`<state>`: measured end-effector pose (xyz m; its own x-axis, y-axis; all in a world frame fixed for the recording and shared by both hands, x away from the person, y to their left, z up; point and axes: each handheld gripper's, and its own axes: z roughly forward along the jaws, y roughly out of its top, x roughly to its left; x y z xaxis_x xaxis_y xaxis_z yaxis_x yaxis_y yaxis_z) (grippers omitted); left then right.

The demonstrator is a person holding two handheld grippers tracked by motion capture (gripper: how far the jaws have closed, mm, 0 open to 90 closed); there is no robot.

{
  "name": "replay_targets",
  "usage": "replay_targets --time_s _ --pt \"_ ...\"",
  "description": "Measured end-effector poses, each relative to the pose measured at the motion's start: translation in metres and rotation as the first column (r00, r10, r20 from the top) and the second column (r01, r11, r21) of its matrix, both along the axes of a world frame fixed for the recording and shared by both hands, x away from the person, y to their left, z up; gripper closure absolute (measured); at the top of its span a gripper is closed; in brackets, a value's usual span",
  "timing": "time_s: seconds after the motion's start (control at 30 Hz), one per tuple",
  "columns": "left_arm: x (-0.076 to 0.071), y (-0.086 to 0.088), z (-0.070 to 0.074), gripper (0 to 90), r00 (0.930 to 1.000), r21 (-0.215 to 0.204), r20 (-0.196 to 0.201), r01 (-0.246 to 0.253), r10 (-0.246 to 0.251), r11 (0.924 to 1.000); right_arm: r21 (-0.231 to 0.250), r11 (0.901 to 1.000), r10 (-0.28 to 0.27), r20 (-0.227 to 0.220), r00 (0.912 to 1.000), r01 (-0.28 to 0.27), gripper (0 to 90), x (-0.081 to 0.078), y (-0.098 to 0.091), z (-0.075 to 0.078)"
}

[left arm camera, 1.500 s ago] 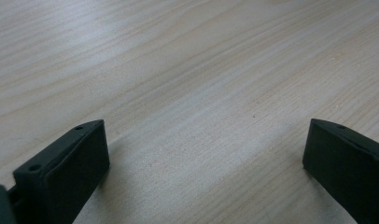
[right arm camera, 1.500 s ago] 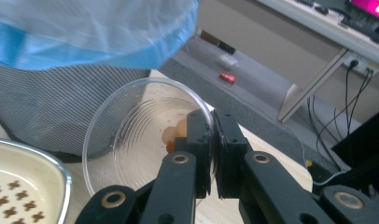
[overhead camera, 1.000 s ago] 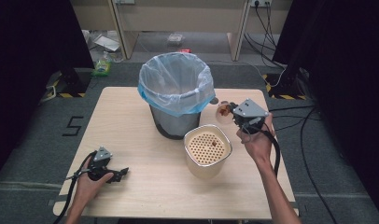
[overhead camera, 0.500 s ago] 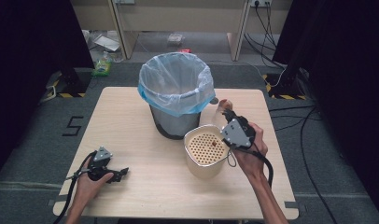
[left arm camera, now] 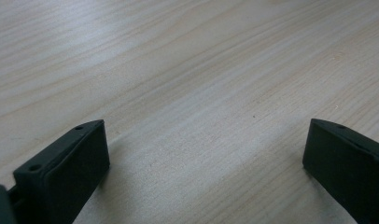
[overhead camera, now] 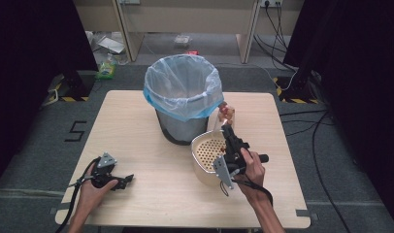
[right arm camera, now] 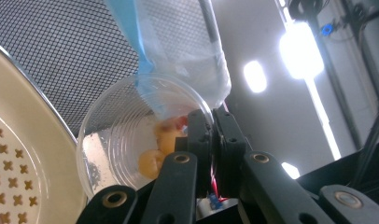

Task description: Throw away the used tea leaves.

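Painted "5" (overhead camera: 77,131) on floor, left of table (overhead camera: 137,116)

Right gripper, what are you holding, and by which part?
The right gripper is shut on the rim of a clear plastic cup with yellowish food pieces inside. The left gripper holds nothing.

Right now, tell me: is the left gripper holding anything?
No: the left gripper has its jaws wide apart, with just the bare wooden table between them.

The surface (overhead camera: 151,145) is pale wood grain. The bin (overhead camera: 178,127) is dark mesh with a clear, blue-edged liner (overhead camera: 183,85). The basket (overhead camera: 207,150) is cream with cross-shaped holes. The cup (right arm camera: 131,135) is clear, holding orange-yellow pieces. Jaws are black.
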<state>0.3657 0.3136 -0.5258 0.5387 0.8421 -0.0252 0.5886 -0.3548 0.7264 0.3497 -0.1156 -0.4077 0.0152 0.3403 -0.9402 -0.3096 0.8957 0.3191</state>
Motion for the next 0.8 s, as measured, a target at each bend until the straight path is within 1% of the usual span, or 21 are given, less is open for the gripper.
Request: replay_targets --time_s 0.03,0.07,0.13,0.27,0.3,0.37,0.4,0.5,0.53,0.57,0.6,0.63,0.7,0.73,0.77,0.8 --pt "0.0 0.0 0.0 0.0 1.0 0.0 0.0 0.0 0.0 1.0 -0.001 1.0 -0.003 -0.007 1.0 0.003 87.3 0.0 0.001 -0.002" --pt "0.0 0.0 0.0 0.0 1.0 0.001 0.001 0.001 -0.001 1.0 -0.021 0.9998 -0.003 0.01 0.9999 0.003 87.3 0.0 0.001 -0.003" --pt "0.0 0.0 0.0 0.0 1.0 0.0 0.0 0.0 0.0 1.0 -0.022 0.9997 0.005 0.033 0.9995 -0.004 87.6 -0.001 0.0 -0.005" --pt "0.0 0.0 0.0 0.0 1.0 0.0 0.0 0.0 0.0 1.0 -0.004 1.0 0.008 0.055 0.9985 -0.008 87.7 -0.002 -0.001 -0.002" --pt "0.0 0.0 0.0 0.0 1.0 0.0 0.0 0.0 0.0 1.0 -0.004 0.9999 0.013 0.069 0.9976 -0.012 87.7 -0.003 -0.001 -0.003" --pt "0.0 0.0 0.0 0.0 1.0 0.0 0.0 0.0 0.0 1.0 -0.009 0.9999 0.008 0.071 0.9975 -0.007 87.8 -0.003 -0.001 -0.004" --pt "0.0 0.0 0.0 0.0 1.0 0.001 0.001 0.001 -0.001 1.0 -0.002 1.0 0.006 0.069 0.9976 -0.006 87.8 -0.002 -0.001 -0.005" --pt "0.0 0.0 0.0 0.0 1.0 0.0 0.0 0.0 0.0 1.0 -0.014 0.9999 -0.004 0.071 0.9974 0.005 87.8 0.001 -0.001 -0.009" --pt "0.0 0.0 0.0 0.0 1.0 0.0 0.0 0.0 0.0 1.0 -0.029 0.9996 -0.001 0.077 0.9971 0.003 87.8 0.0 0.0 -0.01" --pt "0.0 0.0 0.0 0.0 1.0 0.0 0.0 0.0 0.0 1.0 -0.038 0.9993 0.004 0.093 0.9957 -0.001 87.8 -0.002 0.001 -0.01" --pt "0.0 0.0 0.0 0.0 1.0 0.0 0.0 0.0 0.0 1.0 -0.045 0.999 0.005 0.093 0.9956 -0.001 87.8 -0.001 0.002 -0.011" --pt "0.0 0.0 0.0 0.0 1.0 0.0 0.0 0.0 0.0 1.0 -0.041 0.9991 0.002 0.09 0.9959 0.002 87.8 -0.001 0.002 -0.012" --pt "0.0 0.0 0.0 0.0 1.0 0.0 0.0 0.0 0.0 1.0 -0.063 0.998 0.01 0.111 0.9937 -0.003 87.8 -0.002 0.002 -0.012" --pt "0.0 0.0 0.0 0.0 1.0 0.0 0.0 0.0 0.0 1.0 -0.06 0.9982 0.004 0.101 0.9949 0.002 87.8 -0.001 0.003 -0.012" --pt "0.0 0.0 0.0 0.0 1.0 0.0 0.0 0.0 0.0 1.0 -0.059 0.9983 0.0 0.079 0.9969 0.005 87.8 0.001 0.002 -0.016" --pt "0.0 0.0 0.0 0.0 1.0 0.0 0.0 0.0 0.0 1.0 -0.059 0.9983 0.0 0.079 0.9969 0.005 87.8 0.001 0.002 -0.016"
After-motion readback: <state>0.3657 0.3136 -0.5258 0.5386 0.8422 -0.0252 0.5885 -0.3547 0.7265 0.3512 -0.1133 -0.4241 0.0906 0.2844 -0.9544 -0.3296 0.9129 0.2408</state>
